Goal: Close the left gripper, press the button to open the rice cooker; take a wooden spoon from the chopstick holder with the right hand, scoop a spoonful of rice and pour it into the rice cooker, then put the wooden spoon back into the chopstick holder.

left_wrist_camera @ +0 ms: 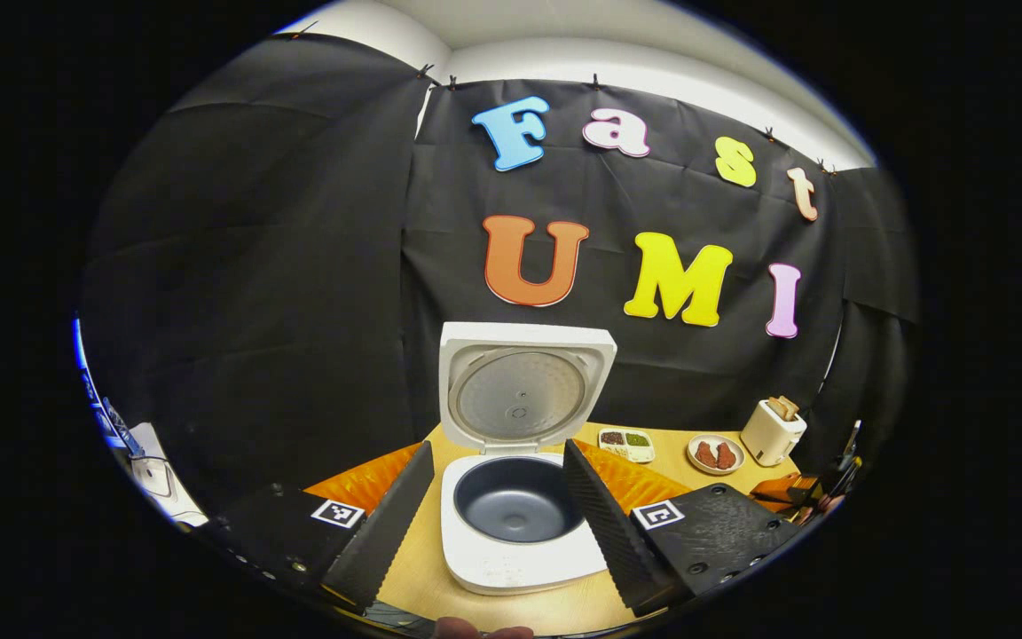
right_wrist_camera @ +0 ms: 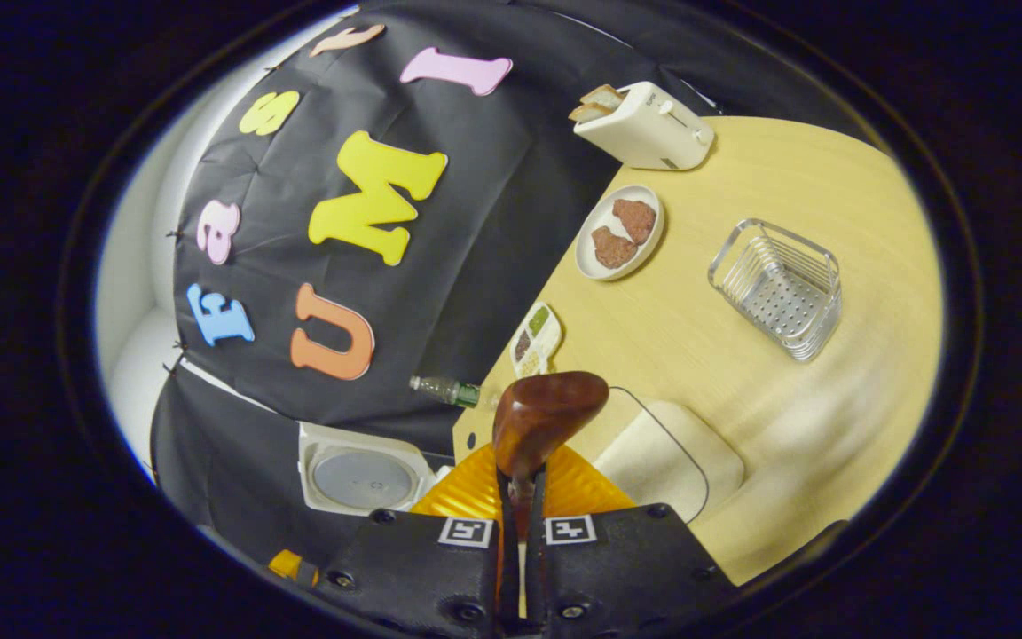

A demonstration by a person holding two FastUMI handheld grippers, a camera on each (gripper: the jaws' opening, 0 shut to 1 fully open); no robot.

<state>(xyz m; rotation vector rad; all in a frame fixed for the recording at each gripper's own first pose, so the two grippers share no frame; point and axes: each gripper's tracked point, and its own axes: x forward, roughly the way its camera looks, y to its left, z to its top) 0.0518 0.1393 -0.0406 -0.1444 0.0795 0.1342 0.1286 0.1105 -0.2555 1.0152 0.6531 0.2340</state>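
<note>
Spoon (right_wrist_camera: 539, 422) first: one wooden spoon sits clenched in the right tool (right_wrist_camera: 520, 497), whose two fingers press on its handle while the bowl rises above them, tilted a little to the right. Beyond the spoon in the right gripper view lie an orange mat (right_wrist_camera: 582, 488) and a pale cloth pad (right_wrist_camera: 666, 457) on the counter (right_wrist_camera: 742, 177). Farther off stand one metal wire basket (right_wrist_camera: 777, 288), one white plate (right_wrist_camera: 586, 257) bearing two brown patties, one small divided dish (right_wrist_camera: 536, 337) of seasonings, and one white toaster (right_wrist_camera: 648, 129) holding two slices of bread. One clear bottle (right_wrist_camera: 444, 390) lies at the counter's far edge. The rice cooker's raised lid shows at lower left in that view.

The left tool (left_wrist_camera: 498, 497) is released, its two fingers spread wide apart, gripping nothing. Between them stands one white rice cooker (left_wrist_camera: 520, 532), lid (left_wrist_camera: 524, 390) upright and open, the dark inner pot (left_wrist_camera: 515, 501) bare. The cooker rests near the counter's front, partly on the orange mat. Far right in the left gripper view are the same dish, plate and toaster.
</note>
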